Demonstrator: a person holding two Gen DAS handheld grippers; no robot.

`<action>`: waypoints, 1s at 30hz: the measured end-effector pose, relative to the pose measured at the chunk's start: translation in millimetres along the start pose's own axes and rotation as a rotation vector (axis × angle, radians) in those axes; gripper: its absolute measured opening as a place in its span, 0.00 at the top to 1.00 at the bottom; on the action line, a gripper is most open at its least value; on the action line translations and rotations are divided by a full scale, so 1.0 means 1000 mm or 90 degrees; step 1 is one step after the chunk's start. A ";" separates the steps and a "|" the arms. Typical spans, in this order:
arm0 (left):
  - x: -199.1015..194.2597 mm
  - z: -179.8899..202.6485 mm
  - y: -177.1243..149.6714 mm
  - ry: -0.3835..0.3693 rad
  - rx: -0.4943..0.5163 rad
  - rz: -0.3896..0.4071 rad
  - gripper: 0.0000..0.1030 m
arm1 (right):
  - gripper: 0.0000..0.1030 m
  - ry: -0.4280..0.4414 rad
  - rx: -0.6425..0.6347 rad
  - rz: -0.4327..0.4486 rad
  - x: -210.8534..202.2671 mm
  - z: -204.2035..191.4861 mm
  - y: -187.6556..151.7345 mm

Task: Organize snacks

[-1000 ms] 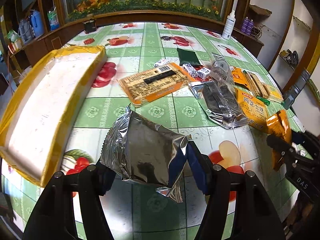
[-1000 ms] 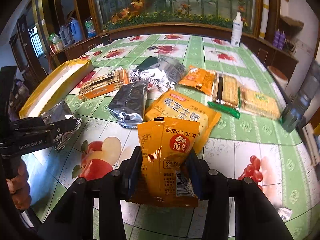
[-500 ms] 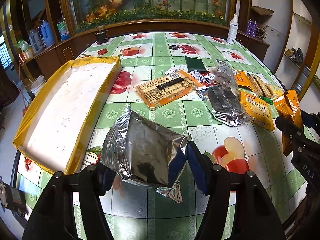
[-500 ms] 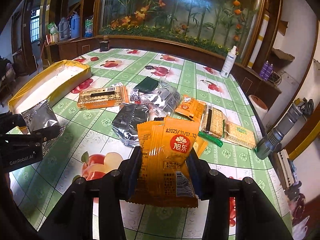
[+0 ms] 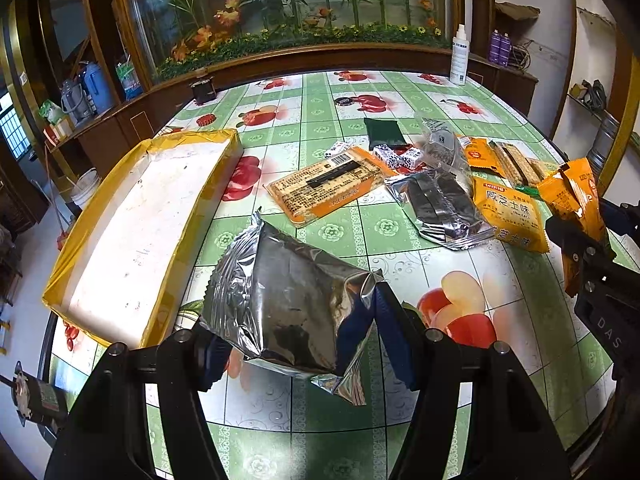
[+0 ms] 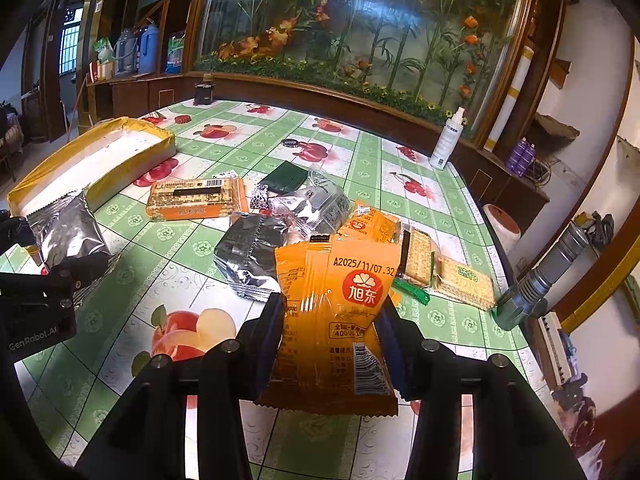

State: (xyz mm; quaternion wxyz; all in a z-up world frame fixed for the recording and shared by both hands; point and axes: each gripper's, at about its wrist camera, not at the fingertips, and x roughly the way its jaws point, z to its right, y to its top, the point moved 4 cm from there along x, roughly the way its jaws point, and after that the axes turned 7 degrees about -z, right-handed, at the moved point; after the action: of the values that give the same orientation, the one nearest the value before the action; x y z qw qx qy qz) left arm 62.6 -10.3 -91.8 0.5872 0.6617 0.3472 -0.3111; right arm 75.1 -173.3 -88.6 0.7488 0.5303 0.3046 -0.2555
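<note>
At the far left of the bench [image 5: 320,420], a long shallow yellow tray [image 5: 100,280] with a white floor is seen lying lengthwise, with nothing in it. Just right of its near end, the left tongs [image 5: 296,344] are held above the green-checked fruit-patterned cloth, and a crinkled silver foil packet [image 5: 288,304] is pinched between their blue pads, lifted clear of the bench and tilted. Beyond it, toward the middle of the bench, a flat orange biscuit pack [image 5: 332,186] with a barcode is laid face down; behind it a dark green pouch [image 5: 384,133] and a few small black-and-white wrapped sweets [image 5: 396,157] are found. To the right, a second silver packet [image 5: 440,208] is lying, partly overlapped by a clear wrapper [image 5: 440,148], and just beside it a yellow cheese-cracker pack [image 5: 510,216] is set. Farther right, cracker sleeves [image 6: 460,280] with a green strip are lined up near the bench edge. At the right, the right tongs [image 6: 328,344] are closed on an upright orange snack packet [image 6: 336,312] with a red logo and a printed date, held above the bench in front of the heap. A white spray bottle [image 6: 446,140] is stood at the far right rim.
</note>
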 end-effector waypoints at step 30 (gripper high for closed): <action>-0.026 -0.063 0.018 0.034 -0.078 0.067 0.38 | 0.72 0.032 -0.070 0.008 0.000 -0.047 0.030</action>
State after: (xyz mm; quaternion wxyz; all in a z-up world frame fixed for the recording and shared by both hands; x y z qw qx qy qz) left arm 62.6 48.2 -53.3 0.6329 0.6495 0.3459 -0.2406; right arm 87.7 -120.0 -81.5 0.7706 0.4966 0.3333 -0.2202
